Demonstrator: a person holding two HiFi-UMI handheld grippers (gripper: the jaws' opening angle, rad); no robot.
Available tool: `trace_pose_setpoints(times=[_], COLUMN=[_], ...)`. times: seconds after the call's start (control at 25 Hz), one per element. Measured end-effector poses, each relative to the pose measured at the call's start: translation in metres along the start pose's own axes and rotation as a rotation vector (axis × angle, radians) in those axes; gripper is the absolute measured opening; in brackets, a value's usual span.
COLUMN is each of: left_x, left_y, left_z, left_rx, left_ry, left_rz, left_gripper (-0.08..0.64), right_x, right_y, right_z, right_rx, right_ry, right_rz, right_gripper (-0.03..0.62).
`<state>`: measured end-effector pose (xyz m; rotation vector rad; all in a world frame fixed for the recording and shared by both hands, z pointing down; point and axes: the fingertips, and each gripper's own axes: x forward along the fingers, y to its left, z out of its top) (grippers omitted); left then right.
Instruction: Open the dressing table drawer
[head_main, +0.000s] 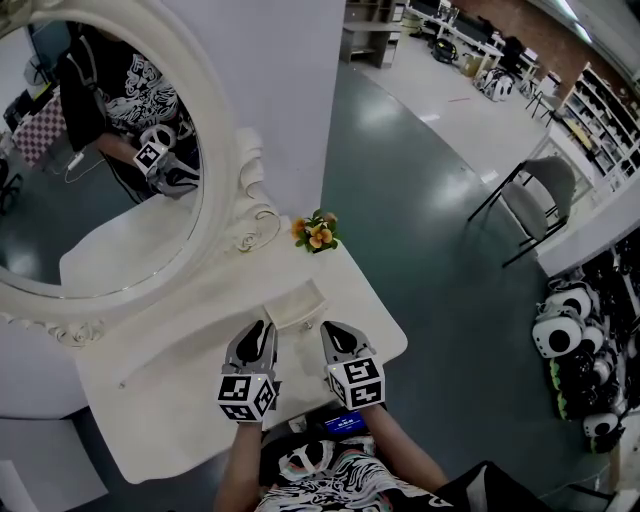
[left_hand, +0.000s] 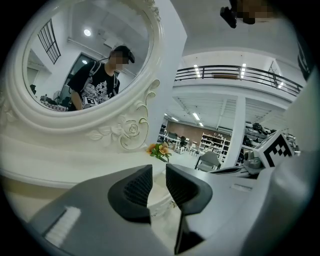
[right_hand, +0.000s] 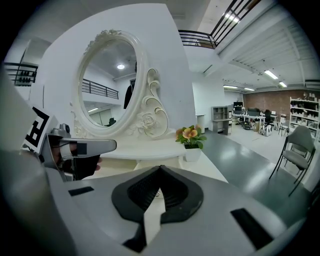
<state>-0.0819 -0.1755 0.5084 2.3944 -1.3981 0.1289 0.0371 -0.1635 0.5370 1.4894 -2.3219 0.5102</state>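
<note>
White drawer (head_main: 297, 303) on a white dressing table (head_main: 180, 400), so it takes a second to spot. It's the little one under the raised shelf (head_main: 200, 290), straight out on the far side of both claws and sitting between them. From above it looks pulled out a bit toward me, with its inside showing. Its slide runs far-to-near, right down the gap between my hands, so any pull goes along that line.

My left claw (head_main: 258, 335) has its jaws a little way apart with nothing in them. Through the gap I see the curved drawer front and what looks like a small knob (left_hand: 172, 203). My right claw (head_main: 332, 332) is closed tight on nothing. Both sit about equally near the drawer.
</note>
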Motion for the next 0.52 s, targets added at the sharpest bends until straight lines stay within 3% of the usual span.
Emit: trace_pose_setpoints(times=[0.52], left_x=[0.0079], left_y=[0.0018], left_z=[-0.0061], left_rx=[-0.008], left_ry=[0.016], left_rz=[0.001], left_gripper=[0.083], right_x=[0.0069], right_y=[-0.0072], right_z=[-0.0024], right_rx=[0.0], right_ry=[0.018], right_rz=[0.0], right_gripper=[0.0])
